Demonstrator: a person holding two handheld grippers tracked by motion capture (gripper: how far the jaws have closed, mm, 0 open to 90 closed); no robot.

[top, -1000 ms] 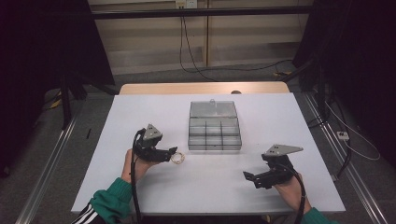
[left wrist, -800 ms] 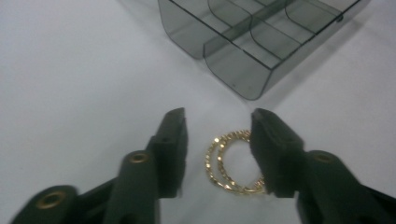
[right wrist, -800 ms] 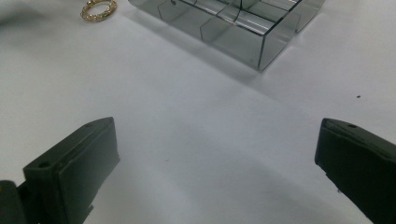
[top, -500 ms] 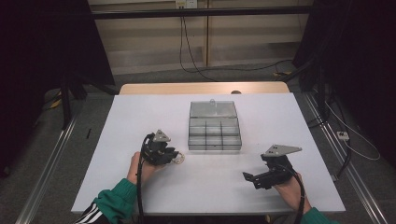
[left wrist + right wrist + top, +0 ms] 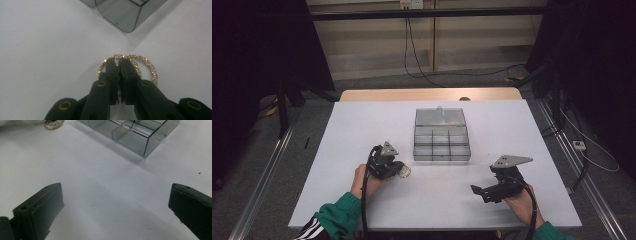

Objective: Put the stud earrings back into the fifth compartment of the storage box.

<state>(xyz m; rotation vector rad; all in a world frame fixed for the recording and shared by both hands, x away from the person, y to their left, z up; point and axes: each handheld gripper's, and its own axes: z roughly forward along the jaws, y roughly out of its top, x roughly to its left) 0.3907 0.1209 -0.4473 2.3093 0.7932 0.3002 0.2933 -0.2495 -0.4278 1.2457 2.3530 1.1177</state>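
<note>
Two glittering gold hoops (image 5: 146,65) lie overlapped on the white table (image 5: 362,125), just left of the clear compartment box (image 5: 442,142). My left gripper (image 5: 119,63) has just been closing and now stands shut, its jaws pinching the hoops' rims where they overlap. In the high view the left gripper (image 5: 398,170) points right at the hoops (image 5: 404,172), low over the table. My right gripper (image 5: 479,192) rests near the front right, open, with nothing between its wide jaws (image 5: 115,207). Far off in the right gripper view, the hoops (image 5: 53,124) and the box (image 5: 140,135) lie ahead.
The box's lid (image 5: 439,117) stands open toward the far side, and its corner (image 5: 120,12) lies close ahead of the left jaws. A wooden strip (image 5: 427,95) runs along the table's far edge. Bare table lies between the two hands.
The left gripper dropped toward the table and moved right onto the hoops, and its jaws went from open to shut on them. The right gripper has not moved.
</note>
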